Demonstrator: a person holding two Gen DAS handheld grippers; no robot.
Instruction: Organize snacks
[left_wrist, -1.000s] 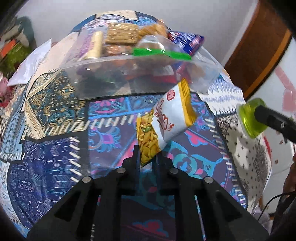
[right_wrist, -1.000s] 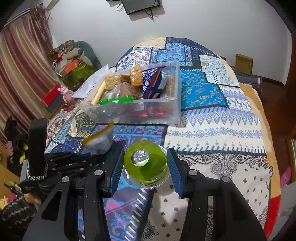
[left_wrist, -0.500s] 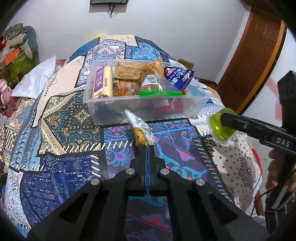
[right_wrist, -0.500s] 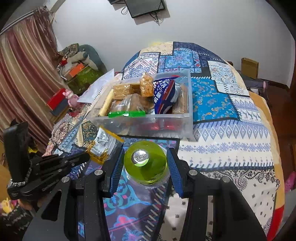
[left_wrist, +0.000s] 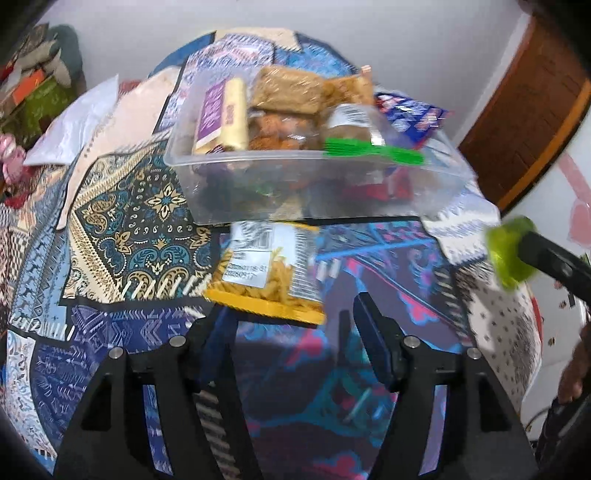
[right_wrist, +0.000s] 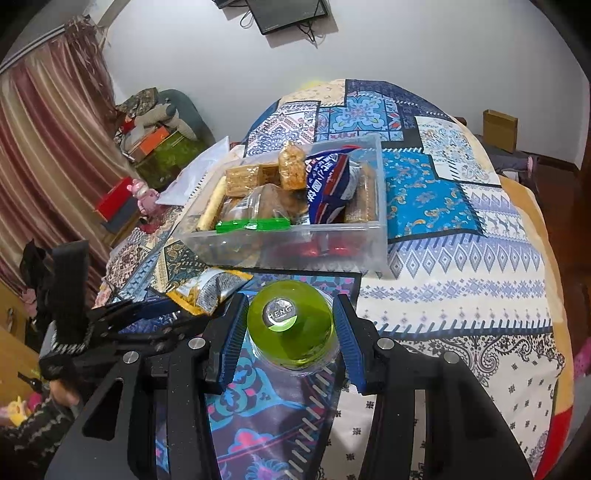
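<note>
Snack packet just beyond left tool

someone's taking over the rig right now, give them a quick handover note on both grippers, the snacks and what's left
Left gripper: jaws opening, yellow snack packet just beyond the tips, no pad pressing on it.
Right gripper: shut on the green jelly cup, held above the bedspread.
Clear bin: on the bed, already holding many snacks.
Done: most snacks are in the bin.
Left: the packet lies outside, in front of the bin; put it and the cup in.
</note>
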